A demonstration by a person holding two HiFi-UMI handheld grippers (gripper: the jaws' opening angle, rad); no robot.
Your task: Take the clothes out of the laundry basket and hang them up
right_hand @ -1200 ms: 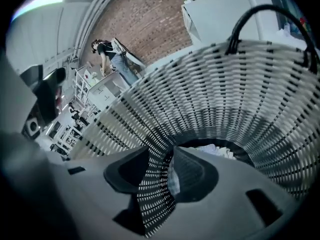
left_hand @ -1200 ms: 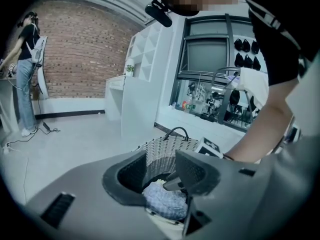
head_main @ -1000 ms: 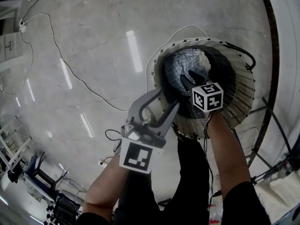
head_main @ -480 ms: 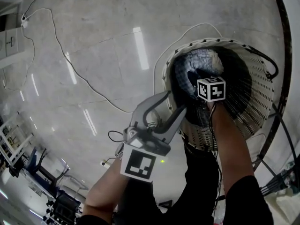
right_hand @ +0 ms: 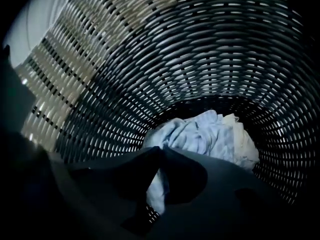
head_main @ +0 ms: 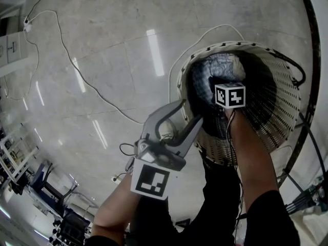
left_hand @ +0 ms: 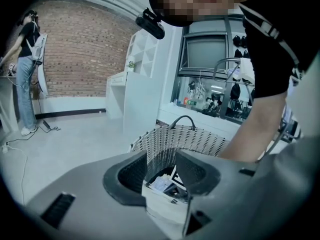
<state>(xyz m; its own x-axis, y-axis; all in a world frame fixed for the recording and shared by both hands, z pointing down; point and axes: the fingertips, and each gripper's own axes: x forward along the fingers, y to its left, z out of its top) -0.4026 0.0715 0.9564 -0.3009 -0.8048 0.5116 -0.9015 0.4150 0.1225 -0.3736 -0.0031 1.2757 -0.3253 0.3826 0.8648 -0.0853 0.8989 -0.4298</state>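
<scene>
Head view, looking steeply down: a pale woven laundry basket (head_main: 279, 111) stands on a glossy grey stone floor (head_main: 102, 35), at the right of the scene. A white cable (head_main: 84, 83) snakes across the floor to its left, and a black curved tube (head_main: 307, 45) runs down the right edge. The right claw (head_main: 221, 90) reaches deep inside the basket, the person's forearm (head_main: 251, 163) following it over the near rim. At the bottom of the basket, just beyond that claw, lies a pale blue garment (head_main: 218, 65). The left claw (head_main: 192, 110) is outside the basket, close to its near-left rim, its two grey fingers parted with nothing between them. Left gripper view: the claw's jaws stand moderately apart and empty, and the basket's rim and dark inside show through the gap. Farther off are a brick wall (left_hand: 75, 49), a white shelf unit (left_hand: 142, 49) and a person standing (left_hand: 27, 74) at the far left. Right gripper view: the basket's dark woven wall surrounds everything. The jaws have just been closing, and their tips now meet on a fold of the blue garment, a strip of which shows between them. The rest of the garment is bunched on the basket floor beyond, with a cream cloth (right_hand: 246, 144) touching its right side.
</scene>
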